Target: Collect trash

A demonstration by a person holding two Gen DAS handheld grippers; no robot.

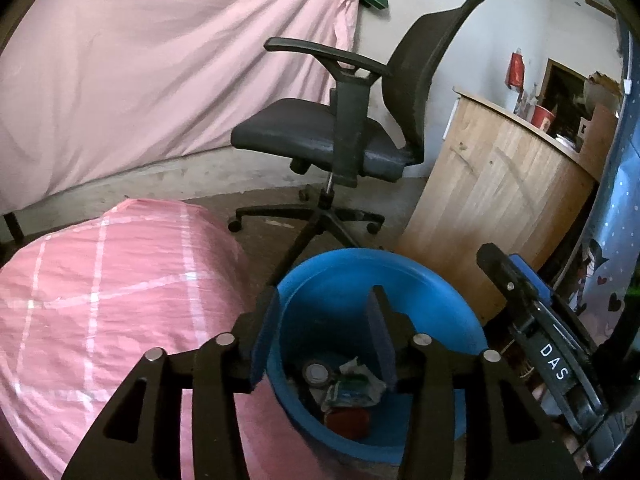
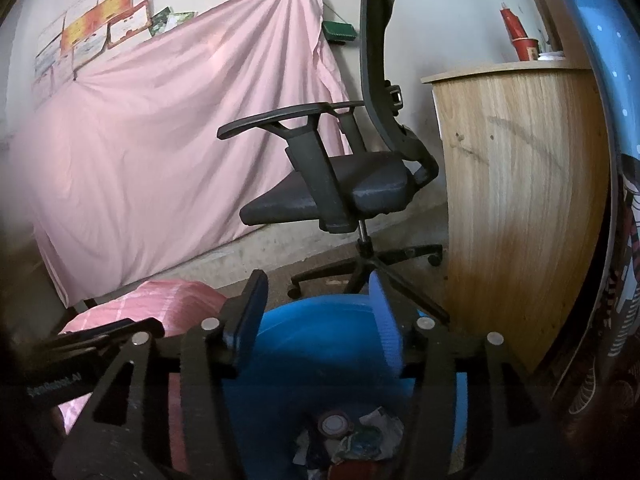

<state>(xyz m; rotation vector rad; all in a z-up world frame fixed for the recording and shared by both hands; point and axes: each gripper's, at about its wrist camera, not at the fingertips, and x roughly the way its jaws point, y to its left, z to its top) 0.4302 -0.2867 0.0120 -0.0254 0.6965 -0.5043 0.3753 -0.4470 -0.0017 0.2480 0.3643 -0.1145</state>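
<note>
A blue plastic bin (image 1: 424, 280) stands on the floor below both grippers. It holds trash (image 1: 352, 384): crumpled wrappers, a round can top and a red item. My left gripper (image 1: 326, 300) is open and empty, its jaws spread over the bin's mouth. The right gripper's body (image 1: 540, 328) shows at the right of the left wrist view. In the right wrist view the bin (image 2: 316, 320) and the trash (image 2: 352, 436) lie below my right gripper (image 2: 318, 284), which is open and empty. The left gripper's body (image 2: 80, 356) shows at its left.
A black office chair (image 1: 340, 136) stands just behind the bin. A wooden cabinet (image 1: 492, 196) is at the right, with red cups on top. A pink checked bedding bundle (image 1: 104, 292) lies left of the bin. A pink sheet (image 1: 160, 60) covers the wall.
</note>
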